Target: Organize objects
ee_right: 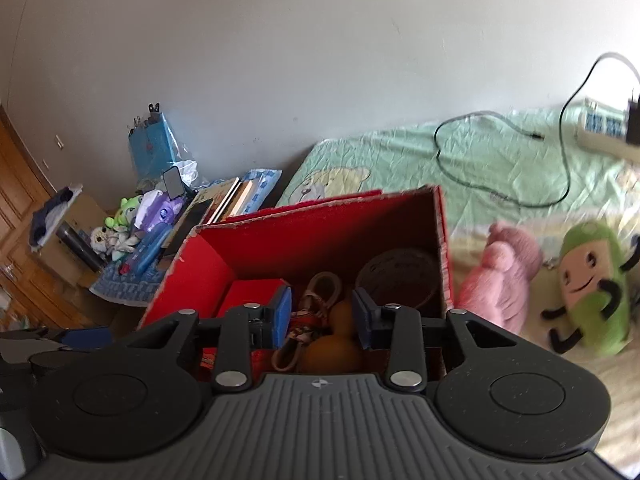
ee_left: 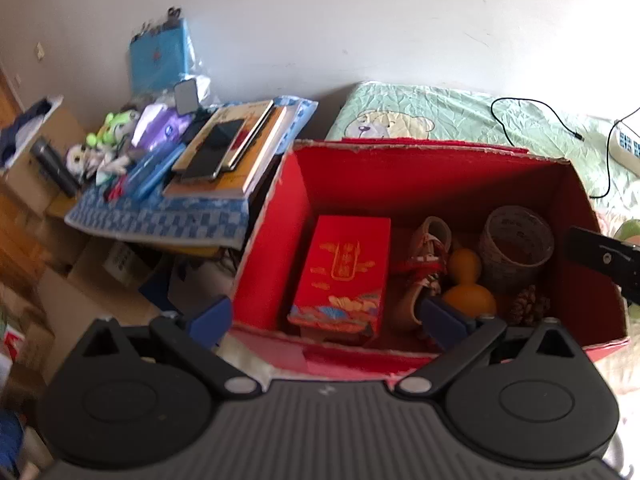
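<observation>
Your right hand-held gripper [ee_right: 322,314] hovers half-open, empty, above the red box [ee_right: 320,236]; your left hand-held gripper [ee_left: 326,318] gapes wide, empty, at its near rim.

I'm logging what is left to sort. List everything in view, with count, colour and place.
box: one, red, open, on the bed
packet: one, red and gold, in the box, left side
gourd: one, orange, in the box
tape roll: one, pale, in the box, right side
pine cone: one, brown, in the box
books: a stack, on the blue checked cloth
pink toy: one, on the bed, right of the box
green toy: one, on the bed
cable: one, black, on the bed
left gripper: open, empty, at the box's near edge
right gripper: jaws apart, nothing gripped, over the box
</observation>
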